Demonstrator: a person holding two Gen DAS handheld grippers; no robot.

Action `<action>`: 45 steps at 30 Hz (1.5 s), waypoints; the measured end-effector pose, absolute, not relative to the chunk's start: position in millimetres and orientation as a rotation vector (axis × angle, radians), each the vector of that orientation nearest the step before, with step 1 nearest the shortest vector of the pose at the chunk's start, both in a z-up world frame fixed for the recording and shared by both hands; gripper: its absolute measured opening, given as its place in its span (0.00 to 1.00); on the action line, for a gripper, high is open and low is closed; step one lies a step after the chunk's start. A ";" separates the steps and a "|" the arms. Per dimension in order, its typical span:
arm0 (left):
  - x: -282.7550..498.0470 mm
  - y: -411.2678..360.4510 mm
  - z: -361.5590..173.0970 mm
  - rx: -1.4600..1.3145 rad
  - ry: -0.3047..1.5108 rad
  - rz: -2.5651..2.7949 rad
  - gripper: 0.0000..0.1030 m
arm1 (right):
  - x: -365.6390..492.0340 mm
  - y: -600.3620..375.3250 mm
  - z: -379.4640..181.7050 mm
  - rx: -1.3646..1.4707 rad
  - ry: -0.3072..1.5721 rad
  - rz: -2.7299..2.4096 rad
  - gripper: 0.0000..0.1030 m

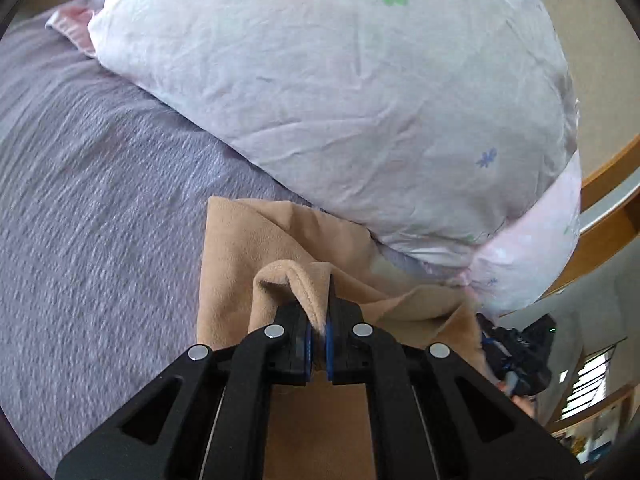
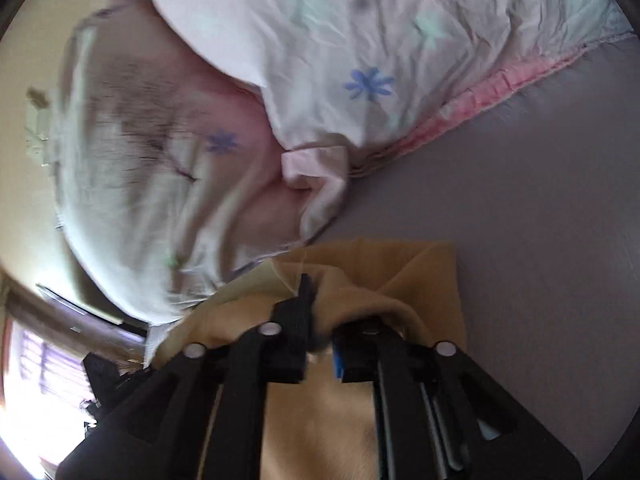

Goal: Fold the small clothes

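On purple bedding [image 1: 100, 200], both grippers' fingers [image 1: 298, 332] [image 2: 294, 320] pinch the tan cloth [image 1: 236, 248] bunched between them.

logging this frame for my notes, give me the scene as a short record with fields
surface: purple-grey bedspread
garment: tan fleece cloth, partly folded, lying on the bedspread
left gripper: left gripper shut on a raised edge of the cloth
right gripper: right gripper draped by a cloth fold, appears to grip it; view is blurred
nearby: pale floral pillow beyond the cloth, its lower edge over the cloth's far side
fold state: not finished, both held edges lifted off the bed
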State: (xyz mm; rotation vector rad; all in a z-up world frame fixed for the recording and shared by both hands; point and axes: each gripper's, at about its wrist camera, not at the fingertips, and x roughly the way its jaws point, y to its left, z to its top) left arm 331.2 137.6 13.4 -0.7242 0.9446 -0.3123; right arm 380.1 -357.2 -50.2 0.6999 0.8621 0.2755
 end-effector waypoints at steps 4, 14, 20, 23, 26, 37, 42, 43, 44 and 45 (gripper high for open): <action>323.6 167.1 20.4 -0.902 0.877 -0.316 0.11 | 363.6 -370.1 -21.8 0.698 0.691 0.264 0.60; 281.2 171.5 38.3 -0.704 0.959 -0.277 0.59 | 363.9 -348.8 -38.7 0.541 0.842 0.162 0.44; 258.9 148.1 22.0 -0.630 1.069 -0.328 0.59 | 310.8 -362.9 -17.2 0.593 0.736 0.211 0.74; 255.2 139.2 19.8 -0.588 1.085 -0.320 0.59 | 286.3 -376.1 -18.3 0.612 0.711 0.251 0.76; 252.6 135.7 18.6 -0.596 1.083 -0.278 0.51 | 277.9 -372.4 -14.6 0.631 0.670 0.255 0.78; 258.7 44.6 107.7 -0.565 0.957 -0.509 0.16 | 273.5 -404.0 -14.6 0.780 0.511 0.243 0.79; 272.4 -103.5 110.3 -0.451 1.006 -0.801 0.16 | 269.6 -422.3 -12.0 0.779 0.503 0.211 0.79; 274.4 -126.1 101.5 -0.435 1.029 -0.831 0.16 | 269.5 -426.9 -11.7 0.774 0.506 0.205 0.79; 275.7 -150.7 88.8 -0.410 1.067 -0.865 0.16 | 269.0 -429.8 -11.6 0.770 0.509 0.195 0.79; 278.1 -172.6 76.1 -0.383 1.114 -0.894 0.18 | 268.4 -434.8 -12.0 0.772 0.513 0.183 0.79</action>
